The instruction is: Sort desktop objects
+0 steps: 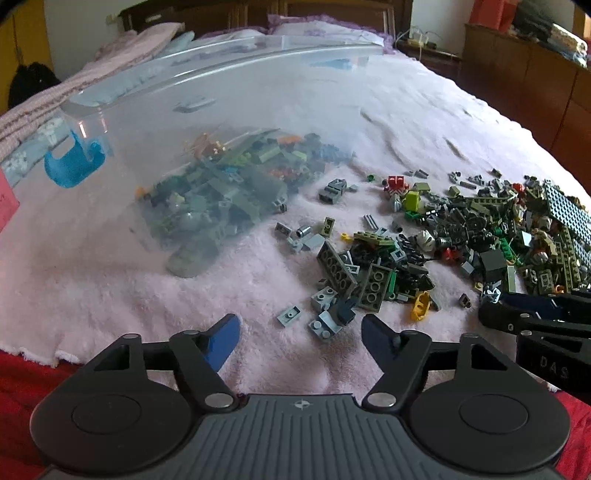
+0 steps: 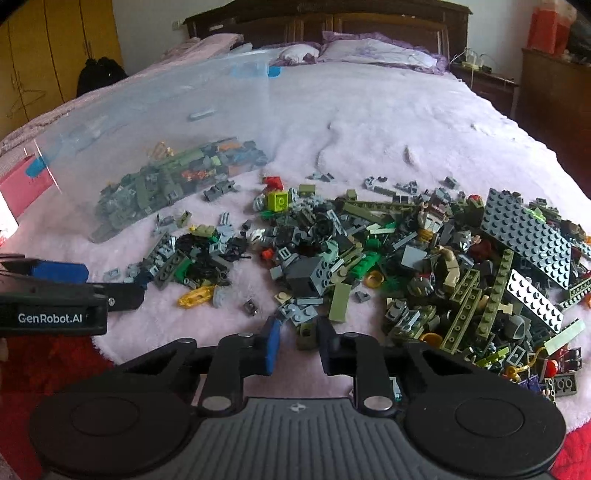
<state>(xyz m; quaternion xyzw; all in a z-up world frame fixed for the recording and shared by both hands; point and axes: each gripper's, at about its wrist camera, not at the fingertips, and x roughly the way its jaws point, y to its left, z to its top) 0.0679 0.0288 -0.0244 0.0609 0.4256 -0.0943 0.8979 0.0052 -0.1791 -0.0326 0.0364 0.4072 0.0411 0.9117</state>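
Right claw (image 2: 297, 341) flanks an upright olive brick (image 2: 306, 334), grasp unclear; left claw (image 1: 300, 332) released; dark baseplate (image 2: 528, 236) fully visible only from right wrist.

We looked from each wrist camera steeply down and forward along its own fingers — low and close over the pink blanket (image 1: 110, 295), toward the headboard (image 2: 332, 18). Both views shared the brick pile (image 2: 406, 258), the clear bin (image 1: 166, 129) — and each caught the other gripper at its edge.
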